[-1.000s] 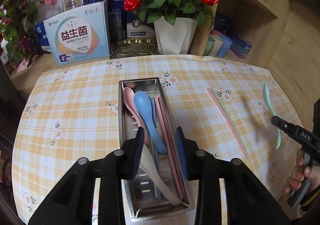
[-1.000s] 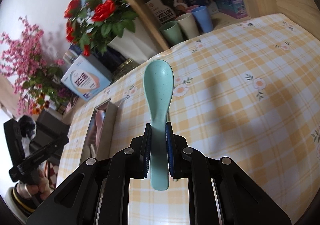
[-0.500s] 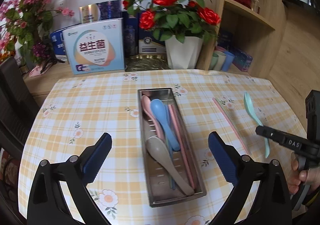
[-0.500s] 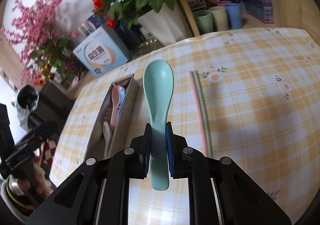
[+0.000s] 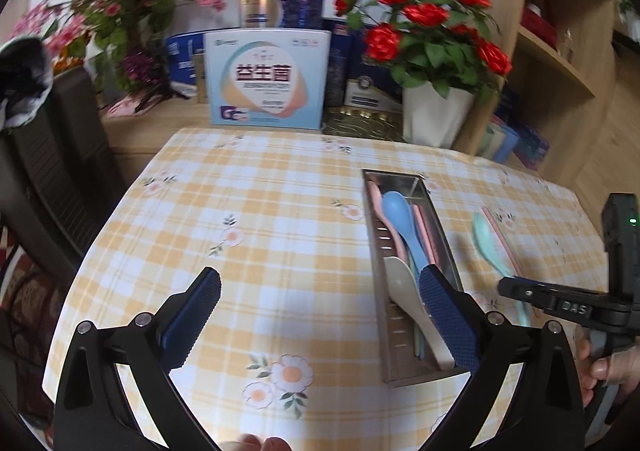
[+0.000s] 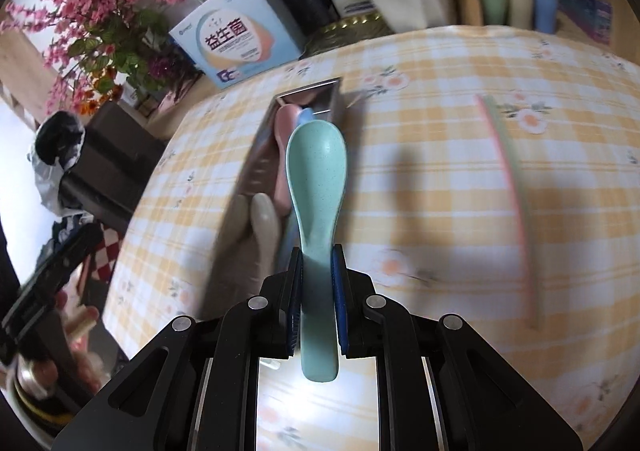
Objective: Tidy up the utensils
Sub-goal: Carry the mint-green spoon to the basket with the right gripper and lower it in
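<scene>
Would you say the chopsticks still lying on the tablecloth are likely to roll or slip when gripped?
The chopsticks look thin, long and smooth, so probably light, stiff and apt to slide between pads. Lying side by side on the flat tablecloth, they may separate or roll if nudged.

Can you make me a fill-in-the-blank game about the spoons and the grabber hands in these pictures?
1. The right gripper holds a ____ spoon.
2. The left gripper has its fingers wide ____.
3. The blue spoon lies inside the metal ____.
4. A pair of chopsticks lies on the checked ____.

Missing words: green; open; tray; tablecloth
</scene>
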Demonstrator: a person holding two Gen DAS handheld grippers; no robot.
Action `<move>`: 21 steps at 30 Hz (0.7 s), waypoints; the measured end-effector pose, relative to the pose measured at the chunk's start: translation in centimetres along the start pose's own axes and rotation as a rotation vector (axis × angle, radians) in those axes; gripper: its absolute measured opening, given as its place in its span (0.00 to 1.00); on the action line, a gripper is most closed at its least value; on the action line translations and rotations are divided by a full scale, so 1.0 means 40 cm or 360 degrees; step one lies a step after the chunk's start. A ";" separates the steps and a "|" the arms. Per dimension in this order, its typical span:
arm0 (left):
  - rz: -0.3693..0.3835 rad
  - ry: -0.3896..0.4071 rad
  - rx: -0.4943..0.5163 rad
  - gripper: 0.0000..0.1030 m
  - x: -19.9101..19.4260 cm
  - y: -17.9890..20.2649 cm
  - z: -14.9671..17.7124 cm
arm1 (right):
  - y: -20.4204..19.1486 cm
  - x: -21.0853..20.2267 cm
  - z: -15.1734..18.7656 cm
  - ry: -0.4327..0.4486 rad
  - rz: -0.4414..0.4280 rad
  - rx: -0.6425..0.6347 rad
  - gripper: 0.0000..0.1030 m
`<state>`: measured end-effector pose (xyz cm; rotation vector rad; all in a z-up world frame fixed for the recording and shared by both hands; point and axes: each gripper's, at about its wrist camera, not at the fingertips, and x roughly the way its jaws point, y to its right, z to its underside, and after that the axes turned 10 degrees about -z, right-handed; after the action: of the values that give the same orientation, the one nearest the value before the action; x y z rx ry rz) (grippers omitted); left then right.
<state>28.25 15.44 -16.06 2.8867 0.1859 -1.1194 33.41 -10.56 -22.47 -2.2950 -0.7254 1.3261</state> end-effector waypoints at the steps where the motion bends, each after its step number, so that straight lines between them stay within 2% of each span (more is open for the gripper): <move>1: -0.0011 0.0003 -0.0017 0.94 -0.005 -0.011 0.002 | -0.007 0.010 -0.004 -0.0010 -0.0008 0.0005 0.14; 6: -0.0046 0.0011 -0.0067 0.94 -0.018 -0.041 0.015 | -0.054 0.075 -0.015 -0.0087 -0.0016 -0.0023 0.14; 11: 0.0003 -0.0009 -0.0112 0.94 -0.019 -0.054 0.026 | -0.068 0.117 -0.019 -0.0141 -0.0014 -0.0002 0.14; 21: 0.0024 -0.0042 -0.0116 0.94 -0.016 -0.039 0.036 | -0.066 0.136 -0.007 -0.0156 0.0020 0.0017 0.14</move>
<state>26.63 16.79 -16.67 2.8036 0.1993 -1.1231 35.30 -5.20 -24.51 -2.2430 -0.7347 1.4529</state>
